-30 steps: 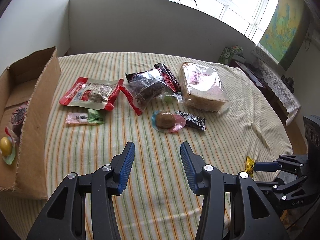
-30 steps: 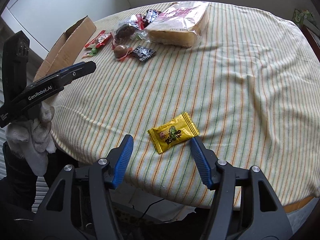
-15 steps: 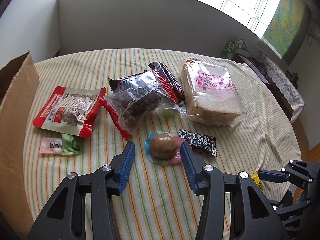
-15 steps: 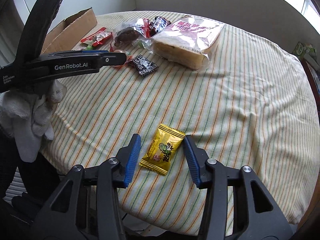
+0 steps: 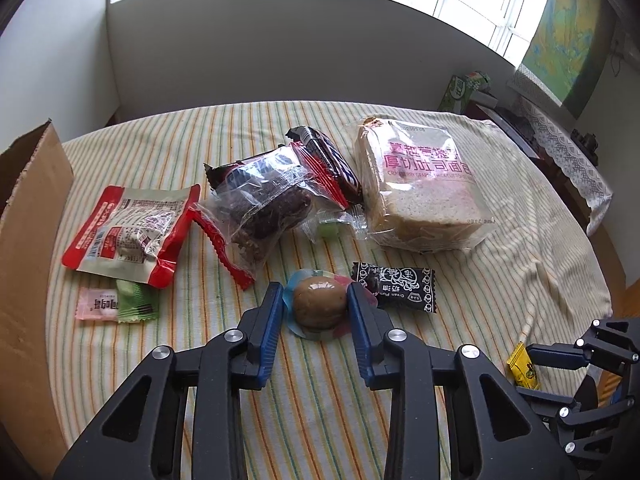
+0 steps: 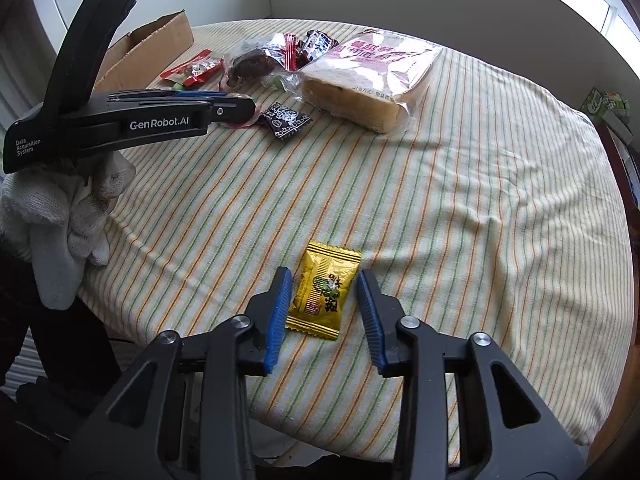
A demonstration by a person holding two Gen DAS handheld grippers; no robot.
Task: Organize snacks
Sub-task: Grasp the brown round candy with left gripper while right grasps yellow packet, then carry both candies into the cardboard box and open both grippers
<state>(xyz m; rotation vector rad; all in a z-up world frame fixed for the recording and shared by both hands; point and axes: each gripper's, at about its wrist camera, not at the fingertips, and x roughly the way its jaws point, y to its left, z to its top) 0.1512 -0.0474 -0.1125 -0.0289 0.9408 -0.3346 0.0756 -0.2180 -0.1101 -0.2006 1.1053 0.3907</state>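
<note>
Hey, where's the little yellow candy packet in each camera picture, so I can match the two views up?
Left wrist view: the yellow candy packet sits at the lower right edge, beside the right gripper, mostly hidden.
Right wrist view: it lies low in the middle, between the open fingers of the right gripper.
Shared landmark: the bagged sliced bread, across the striped tablecloth.

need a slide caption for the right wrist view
Open right tool straddling a yellow candy on the striped cloth, other snacks beyond.

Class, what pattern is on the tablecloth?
Thin orange and green stripes on the cream tablecloth; right wrist view.
</note>
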